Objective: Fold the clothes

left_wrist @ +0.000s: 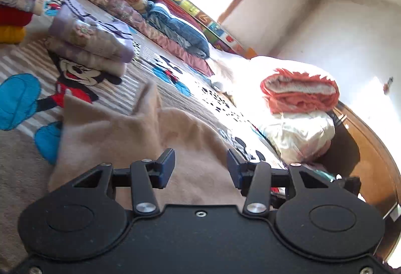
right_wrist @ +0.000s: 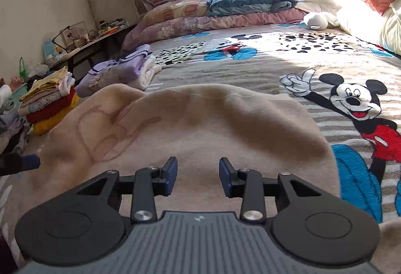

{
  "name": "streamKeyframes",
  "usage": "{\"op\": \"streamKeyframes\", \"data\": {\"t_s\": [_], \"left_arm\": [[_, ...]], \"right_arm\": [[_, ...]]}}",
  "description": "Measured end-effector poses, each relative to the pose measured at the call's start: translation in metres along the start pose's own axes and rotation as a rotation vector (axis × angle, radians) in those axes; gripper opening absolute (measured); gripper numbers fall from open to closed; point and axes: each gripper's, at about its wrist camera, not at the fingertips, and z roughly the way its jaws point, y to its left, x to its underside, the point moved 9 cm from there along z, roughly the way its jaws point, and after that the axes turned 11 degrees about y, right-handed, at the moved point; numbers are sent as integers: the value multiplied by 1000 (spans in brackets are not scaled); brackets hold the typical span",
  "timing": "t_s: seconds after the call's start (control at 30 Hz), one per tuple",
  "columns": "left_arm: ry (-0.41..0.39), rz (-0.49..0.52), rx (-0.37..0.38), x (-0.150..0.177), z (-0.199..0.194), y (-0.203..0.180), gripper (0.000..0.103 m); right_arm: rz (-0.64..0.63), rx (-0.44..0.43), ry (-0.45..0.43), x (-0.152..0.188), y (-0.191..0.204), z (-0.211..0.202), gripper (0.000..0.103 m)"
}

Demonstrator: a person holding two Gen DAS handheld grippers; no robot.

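Right wrist view: beige fleece garment (right_wrist: 200, 123) lies rumpled on the Mickey Mouse bedspread (right_wrist: 351, 68), spread under and ahead of the right tongs (right_wrist: 198, 176), jaws apart, nothing between. Left tongs (left_wrist: 200, 166) likewise parted and empty over the same garment (left_wrist: 130, 138). Folded lilac stack (left_wrist: 92, 40) beyond.
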Motion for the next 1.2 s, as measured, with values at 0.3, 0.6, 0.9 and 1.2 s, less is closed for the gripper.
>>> {"op": "streamKeyframes", "data": {"t_s": [0.3,0.6,0.9,1.2], "left_arm": [[-65,-700,3,30,-67,148,45],[33,-736,112,56,-51,126,53],[-4,-250,-67,18,-18,67,28],[105,949,-442,118,38,-72,22]], "right_arm": [[-125,-194,44,61,160,18,43],[-79,-89,126,85,169,43,47],[46,-97,97,88,163,37,48],[457,-220,-3,103,91,2,48]]}}
